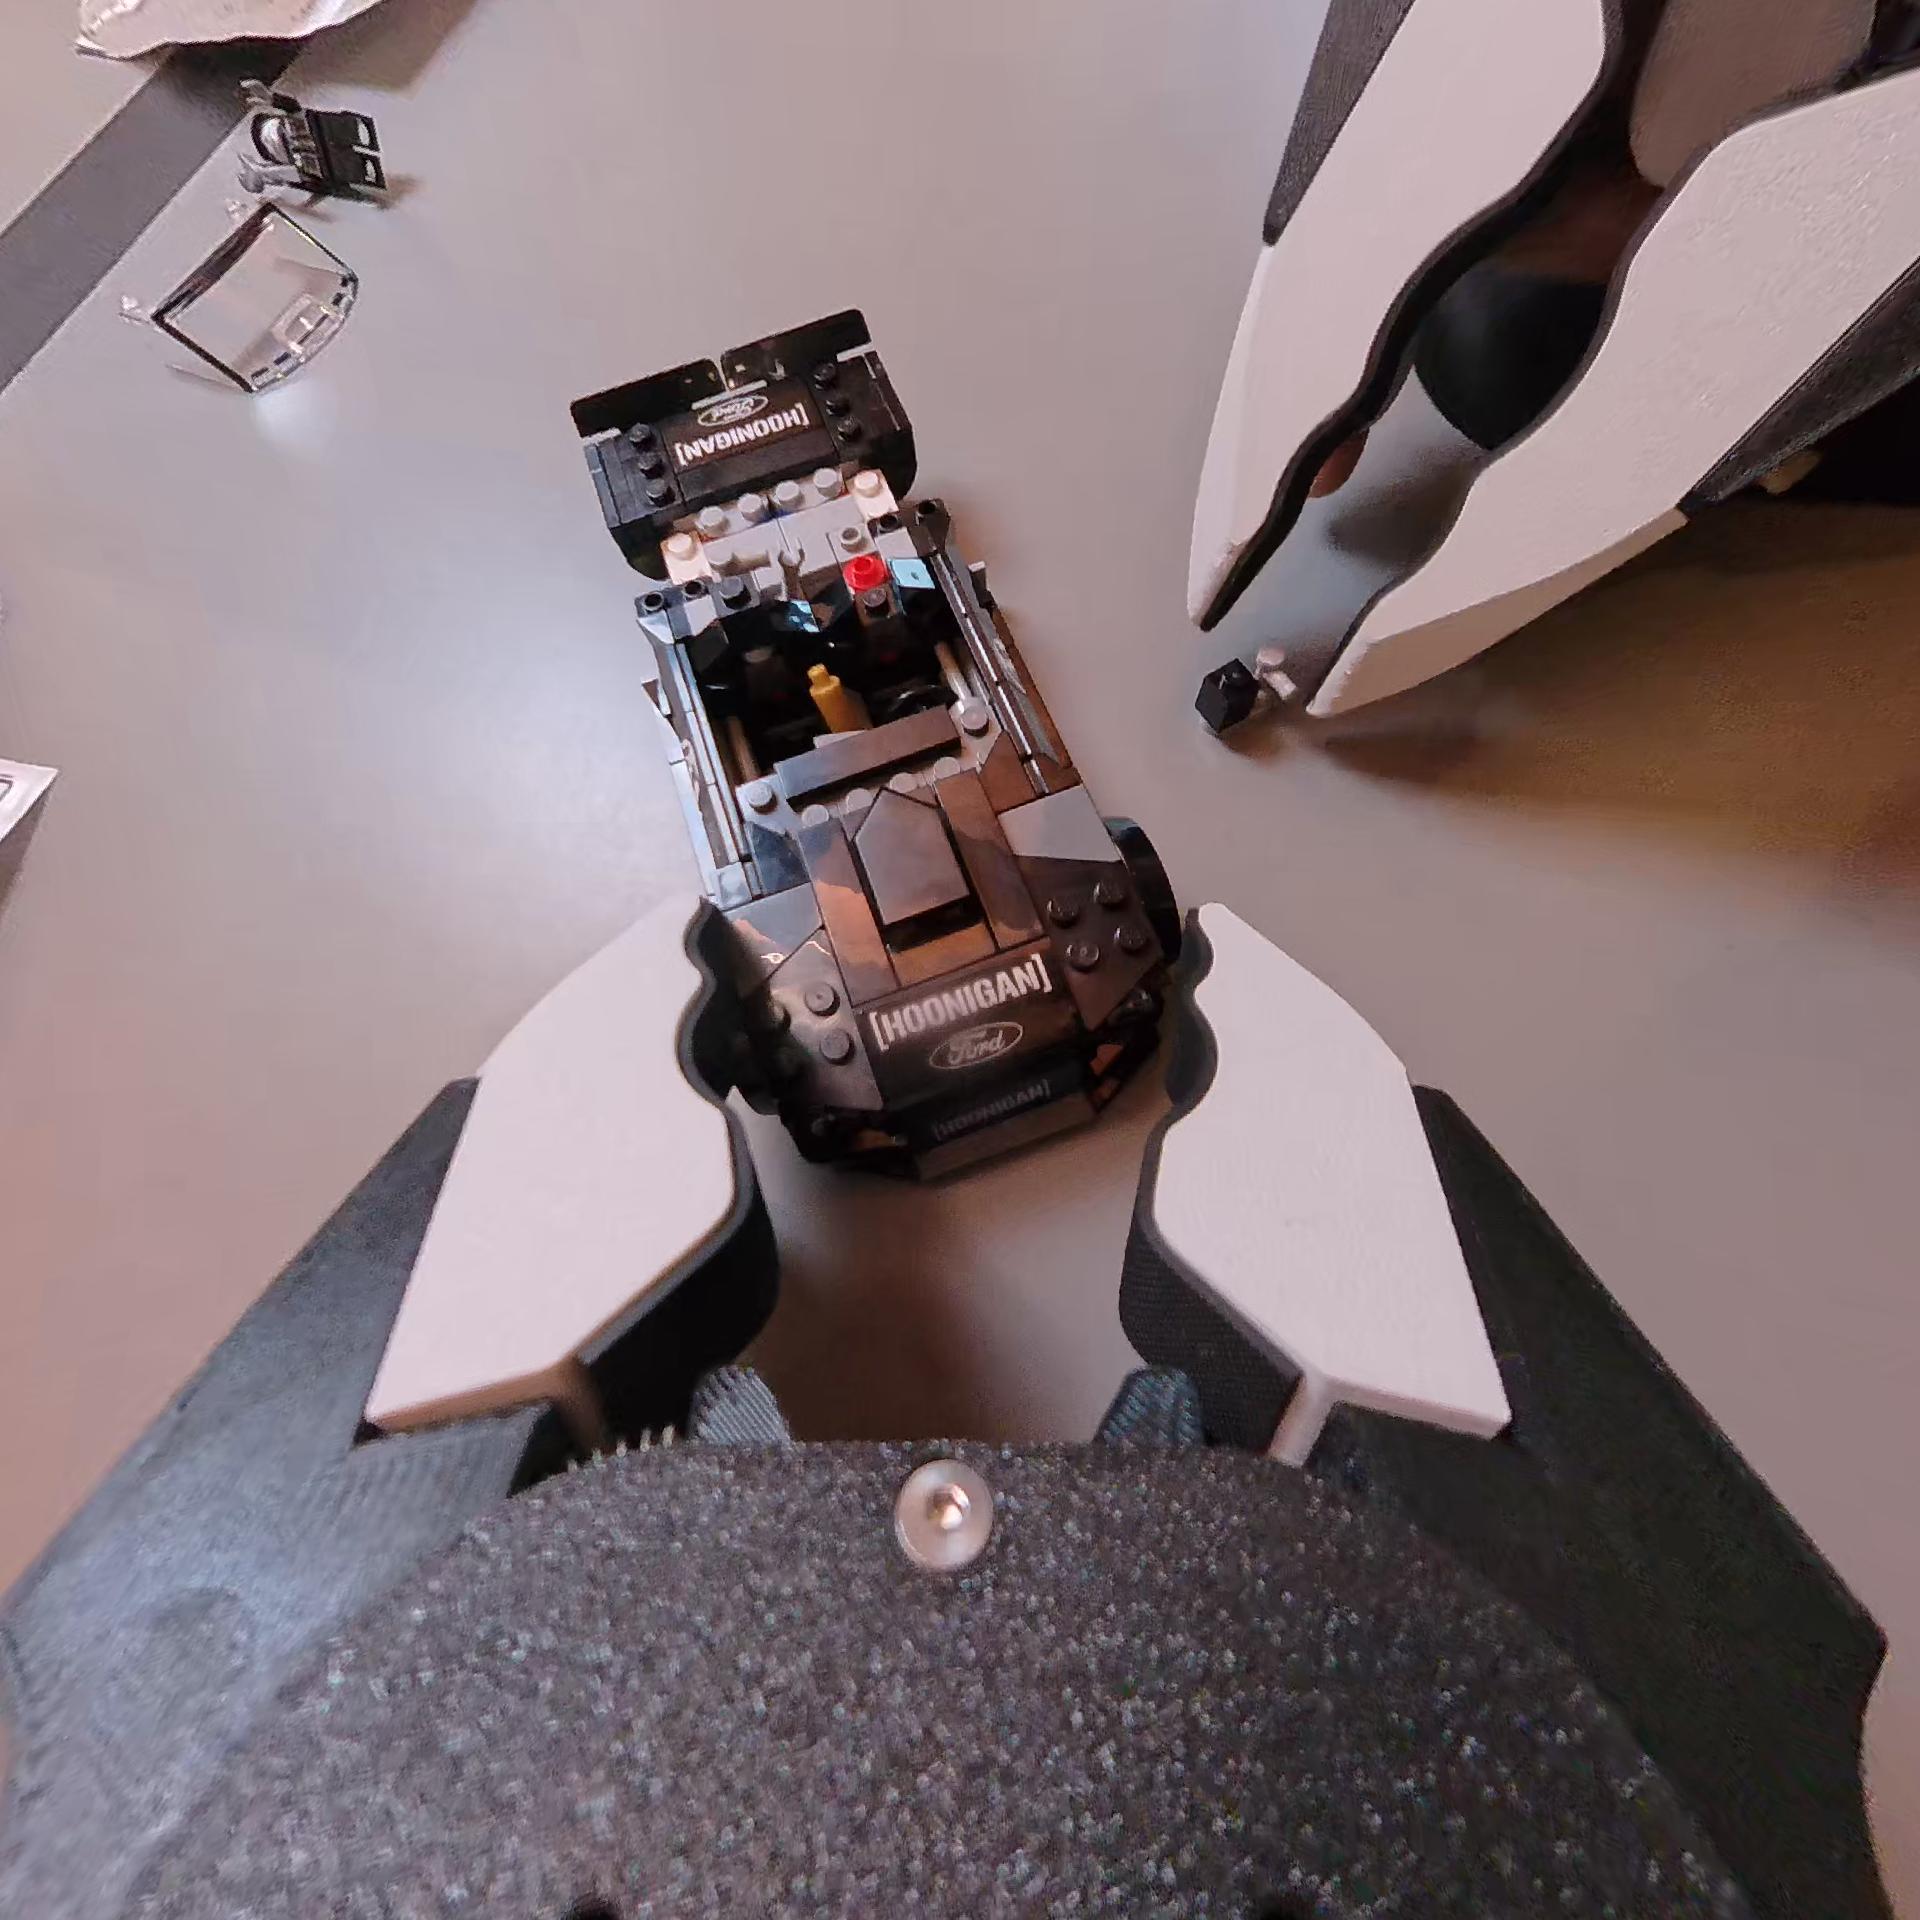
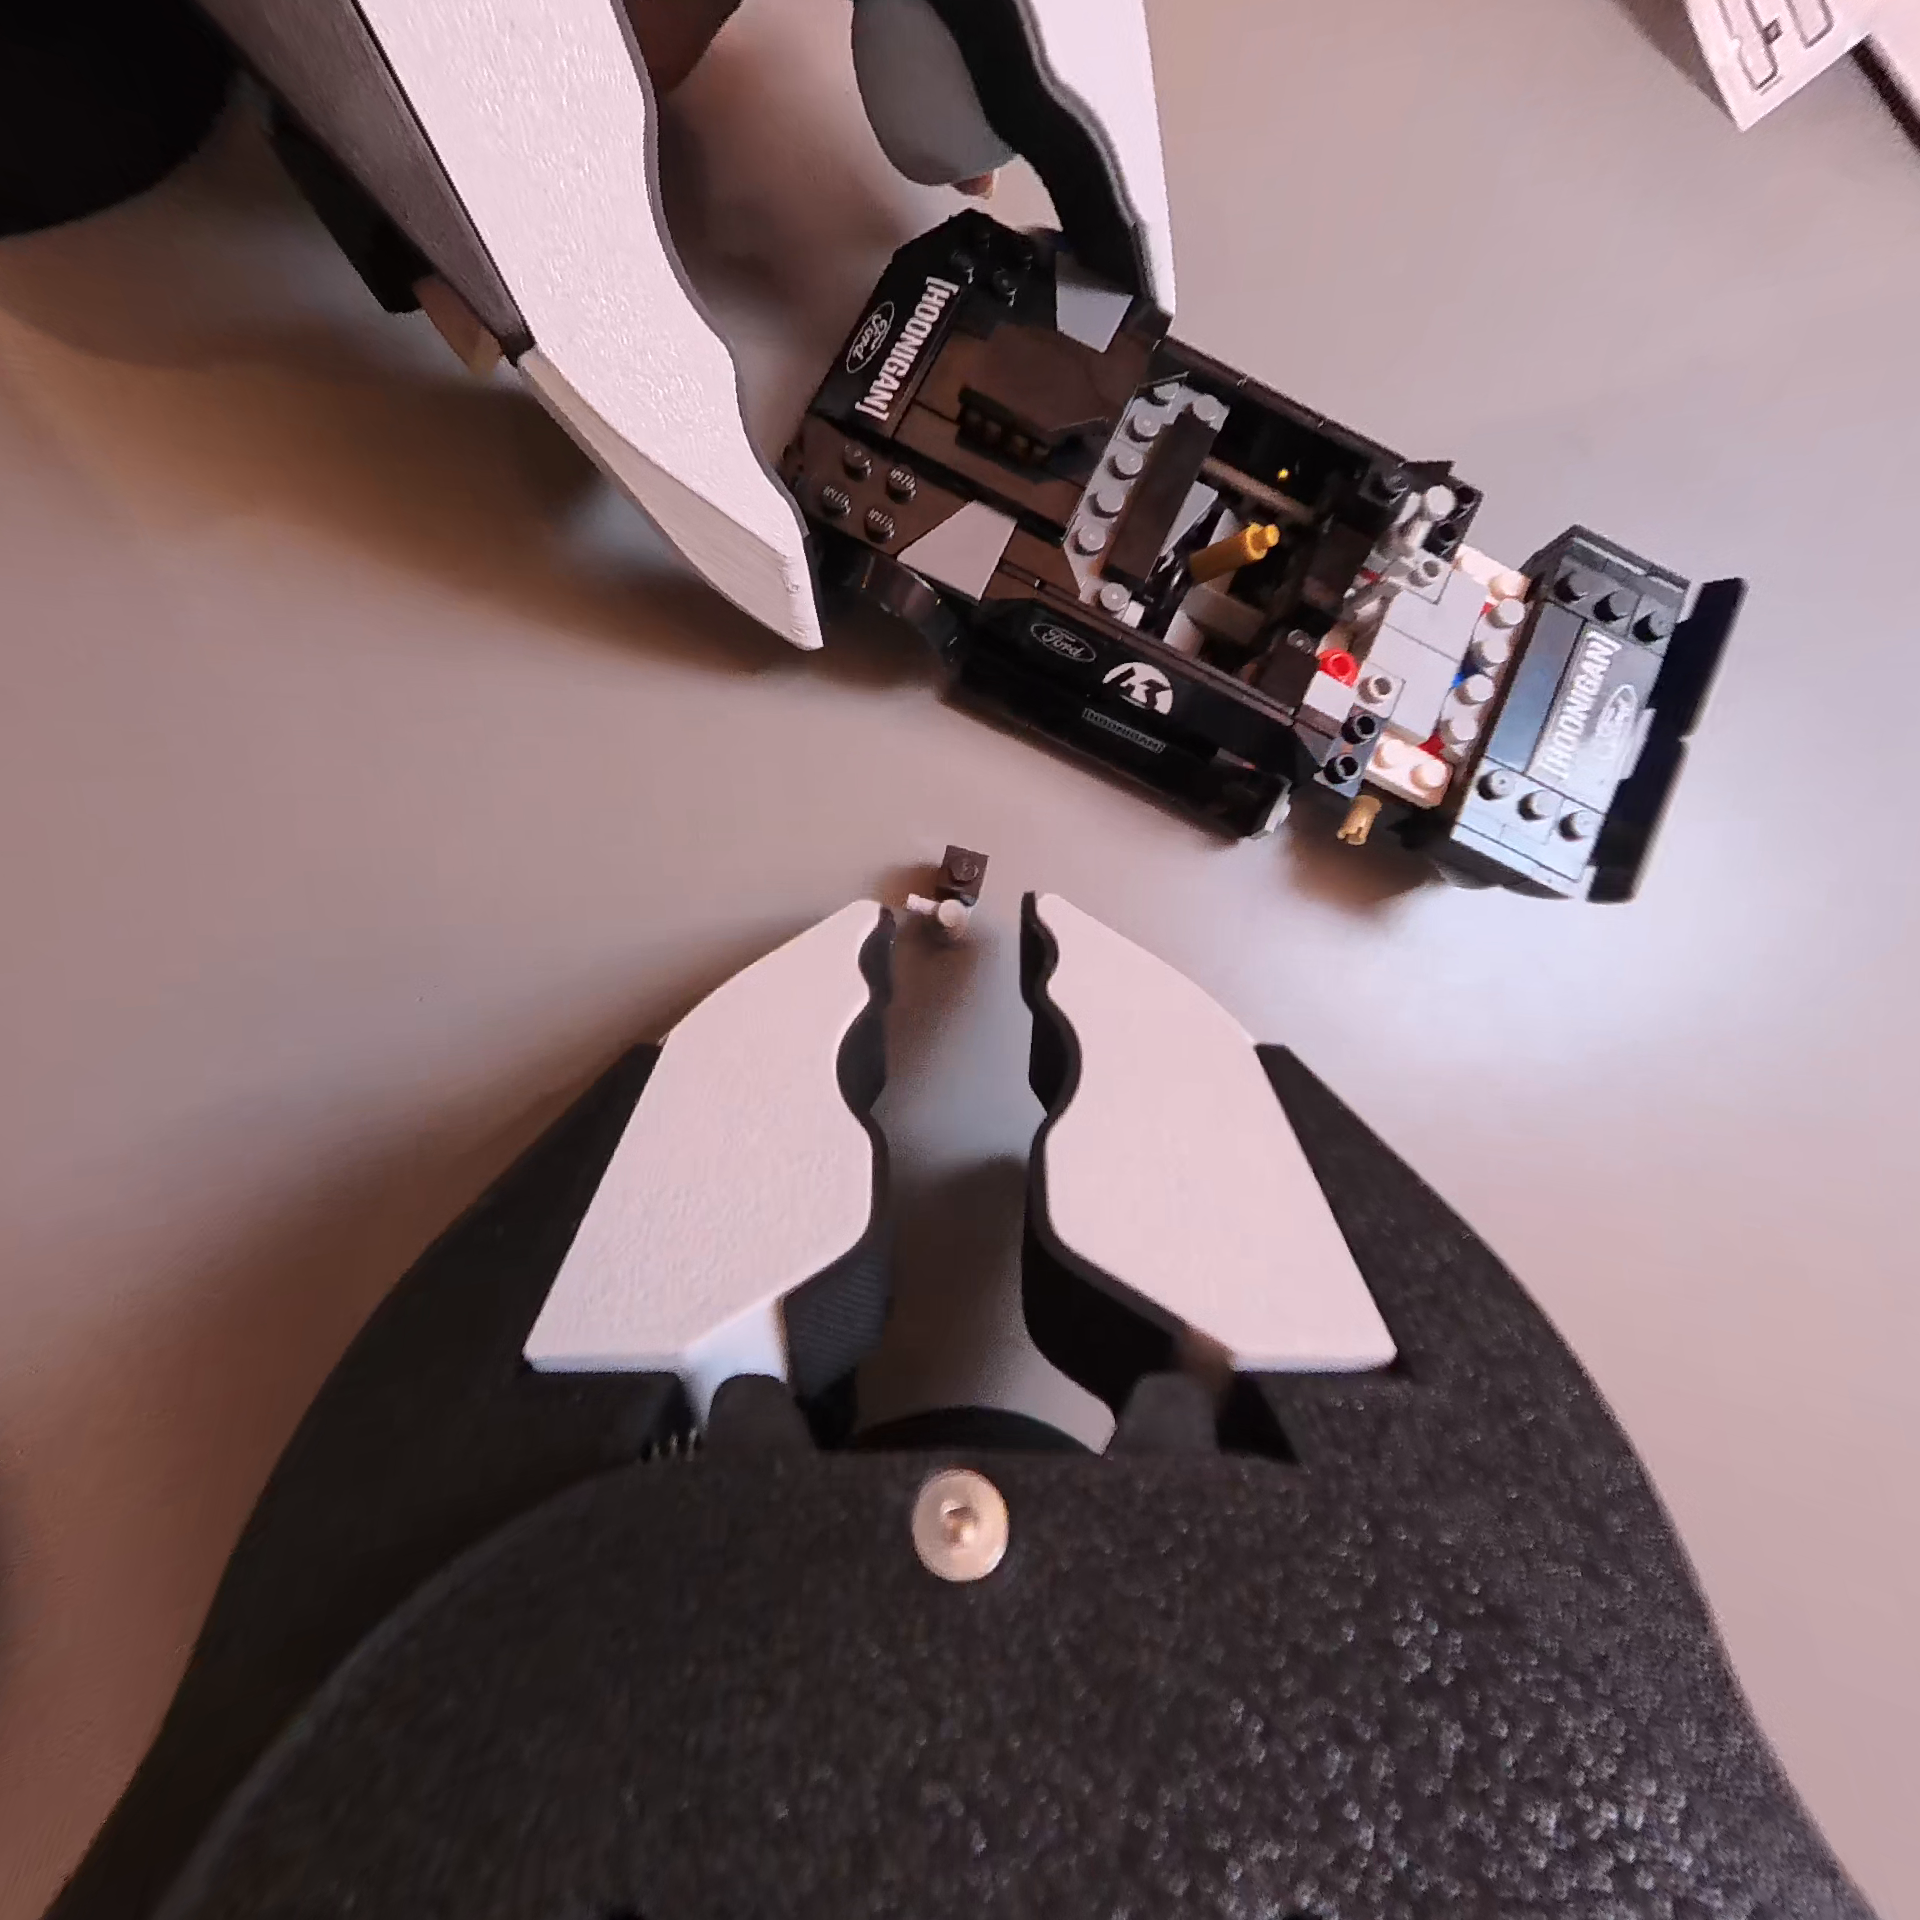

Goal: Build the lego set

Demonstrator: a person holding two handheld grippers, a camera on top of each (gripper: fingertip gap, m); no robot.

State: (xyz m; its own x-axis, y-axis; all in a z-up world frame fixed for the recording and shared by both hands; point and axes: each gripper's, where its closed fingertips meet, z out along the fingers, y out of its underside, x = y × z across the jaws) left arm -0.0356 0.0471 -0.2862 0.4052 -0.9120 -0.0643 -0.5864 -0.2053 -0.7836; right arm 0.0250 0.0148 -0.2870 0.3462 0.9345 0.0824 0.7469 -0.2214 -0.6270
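A black and grey lego car (image 1: 894, 790) with an open cockpit and a rear wing stands on the grey table (image 1: 364, 727). My left gripper (image 1: 951, 935) is shut on the car's front end, one finger on each side of the nose; it also shows in the right wrist view (image 2: 977, 457). A tiny black and white piece (image 2: 954, 888) lies on the table to the right of the car. My right gripper (image 2: 956, 912) is open with a narrow gap, its tips low on either side of that piece (image 1: 1242, 691). It also shows in the left wrist view (image 1: 1262, 660).
A clear windscreen piece (image 1: 255, 301) and a small black assembly (image 1: 312, 145) lie at the far left. A crumpled plastic bag (image 1: 177, 21) is behind them. A printed sheet (image 2: 1787, 52) lies beyond the car, and a paper corner (image 1: 16, 800) at the left edge. Both grippers' tips are roughly 30 cm from the small black assembly (image 1: 312, 145).
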